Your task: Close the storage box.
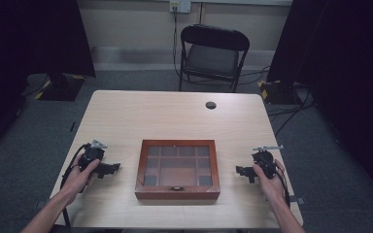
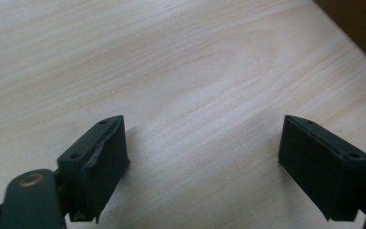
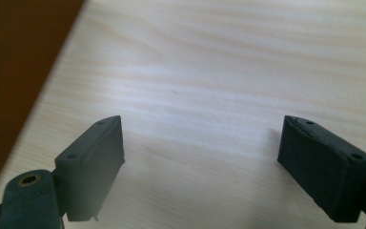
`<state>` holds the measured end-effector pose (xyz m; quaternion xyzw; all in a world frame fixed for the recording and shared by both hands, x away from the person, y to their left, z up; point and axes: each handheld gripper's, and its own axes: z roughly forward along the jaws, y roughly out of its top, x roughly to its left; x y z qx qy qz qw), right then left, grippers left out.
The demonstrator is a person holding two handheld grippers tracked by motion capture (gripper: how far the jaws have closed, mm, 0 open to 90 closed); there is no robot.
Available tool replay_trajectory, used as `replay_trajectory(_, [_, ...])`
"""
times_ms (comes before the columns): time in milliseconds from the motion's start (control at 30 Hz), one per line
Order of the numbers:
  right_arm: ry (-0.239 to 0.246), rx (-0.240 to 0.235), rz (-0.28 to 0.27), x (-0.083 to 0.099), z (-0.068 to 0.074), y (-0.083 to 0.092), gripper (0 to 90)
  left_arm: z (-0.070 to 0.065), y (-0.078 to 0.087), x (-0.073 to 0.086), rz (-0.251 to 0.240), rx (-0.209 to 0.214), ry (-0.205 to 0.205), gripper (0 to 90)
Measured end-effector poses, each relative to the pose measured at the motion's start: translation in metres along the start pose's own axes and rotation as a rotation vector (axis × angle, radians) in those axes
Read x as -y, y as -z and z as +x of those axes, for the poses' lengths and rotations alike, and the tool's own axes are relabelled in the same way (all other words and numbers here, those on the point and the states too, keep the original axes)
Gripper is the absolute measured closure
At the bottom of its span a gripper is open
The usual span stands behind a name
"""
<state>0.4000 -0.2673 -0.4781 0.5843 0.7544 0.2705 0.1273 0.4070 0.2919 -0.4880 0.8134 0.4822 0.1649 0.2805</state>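
A wooden box (image 1: 177, 170) with a glass lid sits shut near the front middle of the pale wood surface (image 1: 175, 116); through the glass its compartments look dark, and what they hold cannot be made out. Beyond the surface stand a black folding chair (image 1: 212, 56), grey carpet and dark curtains. The left gripper (image 1: 108, 168) rests just left of the box and the right gripper (image 1: 243, 171) just right of it, each with jaws apart and nothing between them.

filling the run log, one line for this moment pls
box: lid shut, mid table | left gripper: open, empty, left of box | right gripper: open, empty, right of box
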Motion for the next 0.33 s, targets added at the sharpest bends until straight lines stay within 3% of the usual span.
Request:
replay_trajectory(100, [0.041,0.064,-0.027,0.004,0.004,-0.003,11.6,-0.001,-0.002,0.003,-0.04,-0.011,0.01,13.1])
replay_trajectory(200, [0.101,0.098,-0.07,0.01,0.011,-0.012,0.0,0.002,-0.006,0.008,-0.082,-0.008,0.004,4.3])
replay_trajectory(333, [0.094,0.103,-0.166,0.015,0.014,-0.018,0.0,0.005,-0.009,0.01,-0.103,0.004,0.0,0.0])
